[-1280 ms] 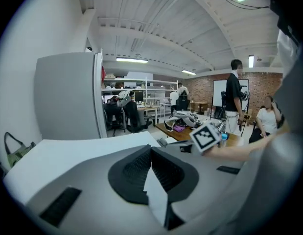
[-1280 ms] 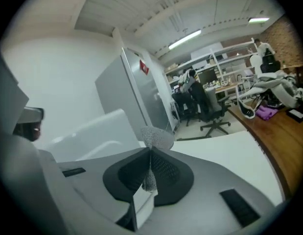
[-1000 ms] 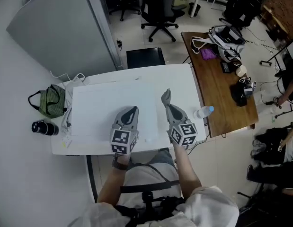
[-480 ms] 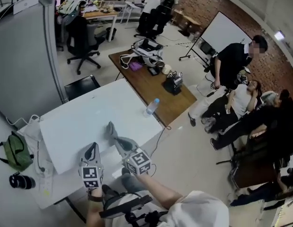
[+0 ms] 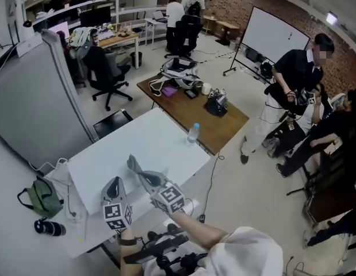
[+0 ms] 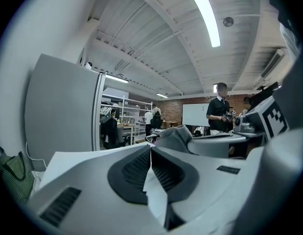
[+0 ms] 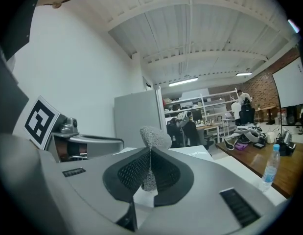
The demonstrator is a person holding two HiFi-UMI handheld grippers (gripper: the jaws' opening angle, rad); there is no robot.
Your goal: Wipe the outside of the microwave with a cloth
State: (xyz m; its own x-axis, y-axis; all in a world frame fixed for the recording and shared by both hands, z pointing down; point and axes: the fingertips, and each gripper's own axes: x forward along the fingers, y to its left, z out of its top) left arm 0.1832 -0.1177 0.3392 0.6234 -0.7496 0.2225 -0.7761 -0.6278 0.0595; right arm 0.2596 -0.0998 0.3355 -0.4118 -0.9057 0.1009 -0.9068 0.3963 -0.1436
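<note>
Beyond the clamped cloth [image 7: 154, 137] stands a water bottle [image 7: 270, 168].

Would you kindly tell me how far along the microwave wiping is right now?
Done: the grey cloth is picked up. In hand: it sits pinched in the shut right gripper; the left gripper is shut, empty. Left: apparently all the wiping, as no microwave shows in any view.

The grey cloth [image 7: 154, 137] looks nubbly and soft. The white surface [image 5: 137, 151] is smooth and matt; the brown surface [image 5: 226, 124] beside it is wood, the bottle [image 5: 192, 134] clear plastic.
</note>
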